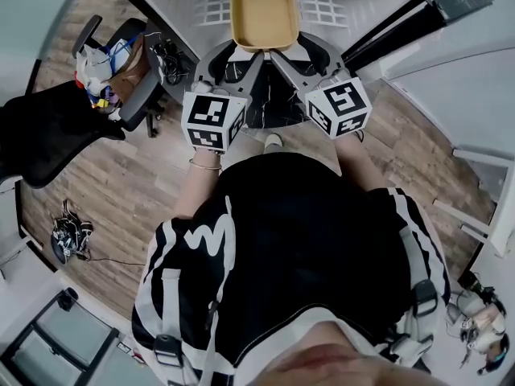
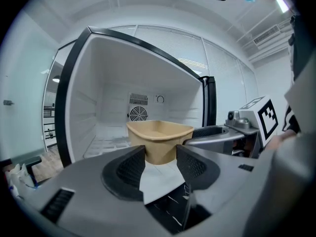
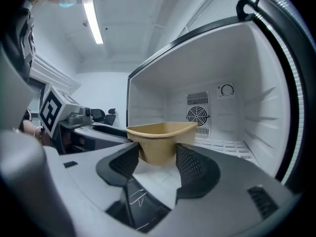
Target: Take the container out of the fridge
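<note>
**Item 1: container** (image 1: 264, 14). Tan, matte, rounded-rectangle tub with tapered walls and a turned-out lip; it is looking like moulded fibre or thin plastic, and it is showing empty. It is hanging at the person's 12 o'clock, at the mouth of the fridge (image 2: 98, 88). Its far end is reaching over the fridge's slotted floor (image 1: 334, 2), and it appears clear of that floor.

**Item 2: left gripper** (image 2: 160, 154). Grey hard shell with black cross-hatched pads. Its jaws are standing wide and pinching the tub's near corner at 7 o'clock.

**Item 3: right gripper** (image 3: 157, 154). Same build. It is pinching the near corner at 5 o'clock in the same way.

**Item 4: fridge fittings.** A smooth white liner with ribbed side walls, a black frame and a round fan grille (image 2: 138, 113) on the back wall.

**Item 5: surroundings.** A black office chair (image 1: 48, 127) is standing at 10 o'clock on wood-plank flooring (image 1: 121, 183).

**Hazards, as judged:**
- Both holds are sitting on one end of a thin, sloping wall, so the pads are likely gripping a wedge that could slide free.
- If the hands are pulling apart or riding at unequal heights, the tub could twist and its lip could buckle.
- The unsupported far end could sag and snag the fridge's sill on the way out.
</note>
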`<state>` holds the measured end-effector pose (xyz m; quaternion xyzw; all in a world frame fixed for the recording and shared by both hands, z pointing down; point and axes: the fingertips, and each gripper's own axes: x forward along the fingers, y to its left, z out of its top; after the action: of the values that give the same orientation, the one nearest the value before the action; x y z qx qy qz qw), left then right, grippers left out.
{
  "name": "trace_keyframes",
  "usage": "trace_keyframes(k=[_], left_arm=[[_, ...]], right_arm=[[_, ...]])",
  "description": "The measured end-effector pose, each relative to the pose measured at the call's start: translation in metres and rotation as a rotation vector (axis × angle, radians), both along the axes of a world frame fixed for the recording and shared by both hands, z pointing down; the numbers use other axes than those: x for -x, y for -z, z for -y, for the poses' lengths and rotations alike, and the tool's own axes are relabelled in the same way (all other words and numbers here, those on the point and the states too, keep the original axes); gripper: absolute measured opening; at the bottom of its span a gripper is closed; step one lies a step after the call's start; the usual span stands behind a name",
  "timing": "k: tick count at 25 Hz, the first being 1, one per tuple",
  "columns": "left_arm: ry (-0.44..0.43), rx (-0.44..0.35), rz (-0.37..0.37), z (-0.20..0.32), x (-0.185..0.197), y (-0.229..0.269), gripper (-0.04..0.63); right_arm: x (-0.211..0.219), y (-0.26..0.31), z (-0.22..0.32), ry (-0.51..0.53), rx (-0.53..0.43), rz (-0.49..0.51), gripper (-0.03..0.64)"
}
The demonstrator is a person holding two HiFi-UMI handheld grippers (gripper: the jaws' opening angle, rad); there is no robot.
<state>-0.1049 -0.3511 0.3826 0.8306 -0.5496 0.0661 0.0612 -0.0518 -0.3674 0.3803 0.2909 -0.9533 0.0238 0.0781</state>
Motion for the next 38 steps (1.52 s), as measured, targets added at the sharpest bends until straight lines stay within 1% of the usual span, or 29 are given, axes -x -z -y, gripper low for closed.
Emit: trace_keyframes(k=[9, 23, 38], left_arm=[[-0.018, -0.003, 0.001, -0.047, 0.012, 0.003, 0.202], [-0.075, -0.023, 0.010, -0.114, 0.006, 0.012, 0.202], [-0.102, -0.042, 0.019, -0.174, 0.001, 0.014, 0.202]], right_arm=[[0.012, 0.002, -0.048, -0.018, 0.013, 0.016, 0.238], [0.004, 0.010, -0.118, -0.078, -0.004, 0.041, 0.238], [-0.001, 0.012, -0.178, -0.098, -0.003, 0.060, 0.238]])
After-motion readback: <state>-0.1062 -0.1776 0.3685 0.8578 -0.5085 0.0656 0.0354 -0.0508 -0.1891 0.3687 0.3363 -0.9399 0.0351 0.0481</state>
